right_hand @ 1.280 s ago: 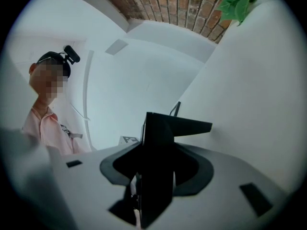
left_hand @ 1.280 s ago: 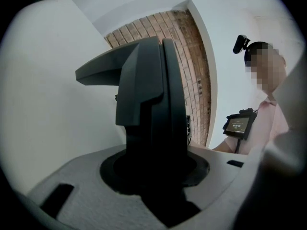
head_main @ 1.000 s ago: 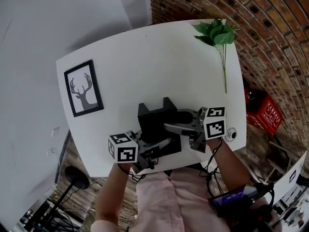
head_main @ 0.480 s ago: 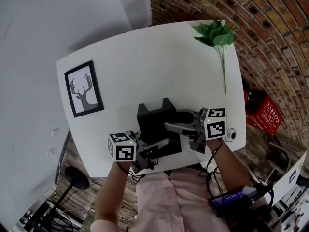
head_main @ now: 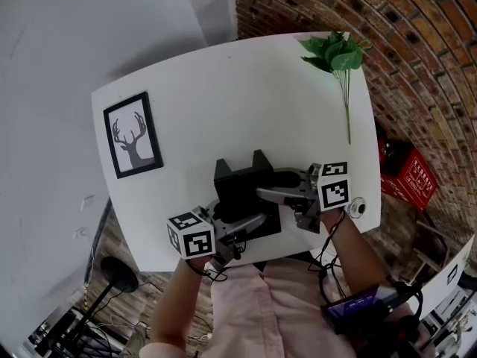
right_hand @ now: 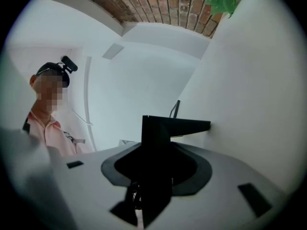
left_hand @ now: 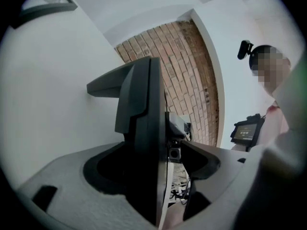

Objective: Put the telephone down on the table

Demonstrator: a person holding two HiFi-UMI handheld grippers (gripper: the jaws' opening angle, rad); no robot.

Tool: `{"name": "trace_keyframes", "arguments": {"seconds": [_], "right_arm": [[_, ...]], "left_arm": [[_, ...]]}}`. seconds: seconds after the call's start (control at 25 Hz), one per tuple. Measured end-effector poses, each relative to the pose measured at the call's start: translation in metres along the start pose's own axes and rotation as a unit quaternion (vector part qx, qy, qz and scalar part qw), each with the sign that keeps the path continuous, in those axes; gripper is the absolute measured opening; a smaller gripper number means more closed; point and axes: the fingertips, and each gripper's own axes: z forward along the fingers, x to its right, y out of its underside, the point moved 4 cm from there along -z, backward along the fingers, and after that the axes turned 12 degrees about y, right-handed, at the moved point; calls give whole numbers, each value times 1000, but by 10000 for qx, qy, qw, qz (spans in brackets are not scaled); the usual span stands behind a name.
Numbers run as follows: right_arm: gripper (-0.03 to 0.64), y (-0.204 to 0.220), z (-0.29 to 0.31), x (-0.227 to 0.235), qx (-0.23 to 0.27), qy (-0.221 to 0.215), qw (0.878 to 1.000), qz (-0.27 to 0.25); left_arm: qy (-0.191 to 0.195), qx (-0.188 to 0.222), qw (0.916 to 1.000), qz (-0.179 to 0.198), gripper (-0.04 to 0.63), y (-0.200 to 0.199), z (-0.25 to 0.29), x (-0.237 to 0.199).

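The black telephone (head_main: 240, 189) sits on the white table (head_main: 223, 88) near its front edge. My left gripper (head_main: 242, 226) reaches in from the lower left. Its jaws have just been opening, and the telephone's edge (left_hand: 144, 128) stands between them with a gap on one side. From the right comes my right gripper (head_main: 272, 192). Its jaws have just been closing and press on the telephone (right_hand: 158, 147), which fills the space between them. The left gripper (left_hand: 153, 171) and the right gripper (right_hand: 153, 176) both show the dark body close up.
A framed deer picture (head_main: 134, 134) lies at the table's left. A green plant sprig (head_main: 339, 58) lies at the far right corner. A small round object (head_main: 357, 207) sits at the right front edge. A red crate (head_main: 408, 174) stands on the brick floor beyond.
The left gripper's marker cube has tilted slightly and its jaws stand wider round the telephone. The telephone and the right gripper have kept their places.
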Motion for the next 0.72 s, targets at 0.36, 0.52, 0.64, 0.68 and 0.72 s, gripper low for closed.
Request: {"name": "trace_keyframes", "arguments": {"seconds": [0.36,0.52,0.64,0.68,0.72], "right_arm": [[169,3,4,0,-247,62,9995,-190],[172,3,5,0,-201,177,9994,-205],[199,3,6,0,-205,302,9991,-212],[234,2,6,1,-219,381,9987,-245],[252,2,4,1,-236,486,9981,-297]], "left_arm": [[-1012,-155,9919,750,408,3,-29,-1],[-1191,125,9897,787,408,1,-46,5],[-1253,298,9878,873,408,-2,-55,14],[-1264,359,9871,910,408,-3,-57,18],[-1275,423,9864,946,408,-5,-59,23]]}}
